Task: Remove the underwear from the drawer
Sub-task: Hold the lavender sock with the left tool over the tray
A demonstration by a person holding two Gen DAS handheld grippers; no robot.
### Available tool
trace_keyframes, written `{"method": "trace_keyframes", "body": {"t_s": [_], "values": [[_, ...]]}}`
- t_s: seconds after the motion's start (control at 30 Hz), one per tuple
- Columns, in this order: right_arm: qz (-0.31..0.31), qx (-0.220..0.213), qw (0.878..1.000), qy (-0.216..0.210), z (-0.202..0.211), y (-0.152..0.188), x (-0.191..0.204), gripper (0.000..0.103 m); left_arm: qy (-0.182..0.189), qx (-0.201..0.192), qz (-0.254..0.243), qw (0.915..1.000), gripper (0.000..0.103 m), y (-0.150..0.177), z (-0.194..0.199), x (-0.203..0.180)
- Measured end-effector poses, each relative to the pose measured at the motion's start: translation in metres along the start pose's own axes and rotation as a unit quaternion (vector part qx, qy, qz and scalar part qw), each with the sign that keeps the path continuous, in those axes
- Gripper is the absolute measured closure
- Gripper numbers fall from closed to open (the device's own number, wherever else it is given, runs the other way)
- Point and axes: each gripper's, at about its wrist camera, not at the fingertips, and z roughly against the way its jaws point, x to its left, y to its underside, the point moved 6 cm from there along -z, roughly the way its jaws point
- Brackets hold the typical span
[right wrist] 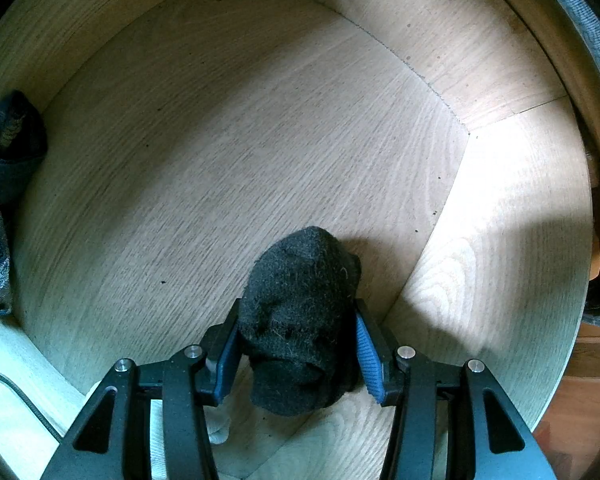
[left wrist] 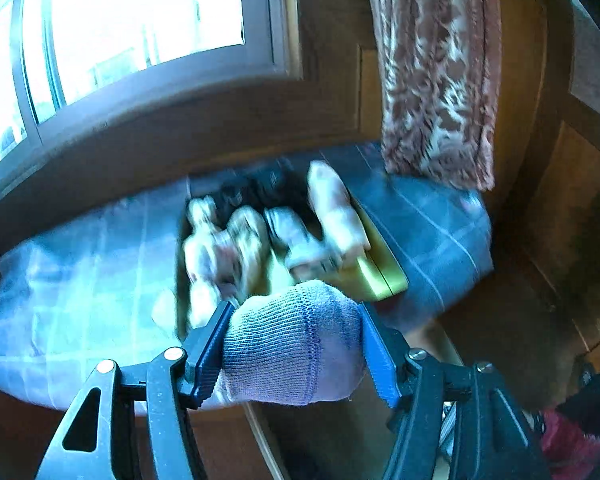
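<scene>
1. A bright window [left wrist: 140,20] fills the upper left of the left wrist view.
2. A patterned curtain [left wrist: 440,72] hangs at upper right.
3. Dark wood panelling [left wrist: 228,128] runs below the window.
4. Sunlight falls at right in the right wrist view.

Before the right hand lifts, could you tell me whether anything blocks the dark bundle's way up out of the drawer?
Nothing visible does: the dark bundle sits in the right tongs above bare drawer floor.

A rolled bundle [left wrist: 292,344] is clamped between the fingers of the left tool [left wrist: 296,344], in front of a box [left wrist: 380,276] filled with rolled items and set on a covered surface [left wrist: 80,272] below a window [left wrist: 140,20]. A curtain [left wrist: 436,72] is hung to the right. Inside the drawer [right wrist: 240,140], another bundle [right wrist: 300,316] is gripped by the right tool [right wrist: 296,344], and more fabric [right wrist: 4,160] is placed at the left wall.
</scene>
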Motion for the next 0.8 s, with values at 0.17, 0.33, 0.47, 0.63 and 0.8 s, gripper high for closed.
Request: {"method": "trace_keyframes", "body": {"t_s": [0.17,0.33,0.47,0.63,0.8], "values": [[0.0,0.0,1.0,0.0,0.0,0.0,0.0,0.051,-0.003,0.002,0.019,0.9998,0.04,-0.041,-0.03,0.004],[0.0,0.0,1.0,0.0,0.0,0.0,0.0,0.051,-0.001,0.031,0.029,0.9991,0.04,-0.048,-0.075,0.003],[0.0,0.0,1.0,0.001,0.0,0.0,0.001,0.051,0.004,0.058,0.044,0.9973,0.04,-0.041,-0.109,0.006],[0.0,0.0,1.0,0.0,0.0,0.0,0.001,0.051,0.0,0.087,0.053,0.9948,0.04,-0.027,-0.135,0.012],[-0.001,0.0,1.0,-0.001,0.0,-0.001,0.001,0.051,-0.007,0.113,0.066,0.9914,0.04,-0.014,-0.158,0.02]]}}
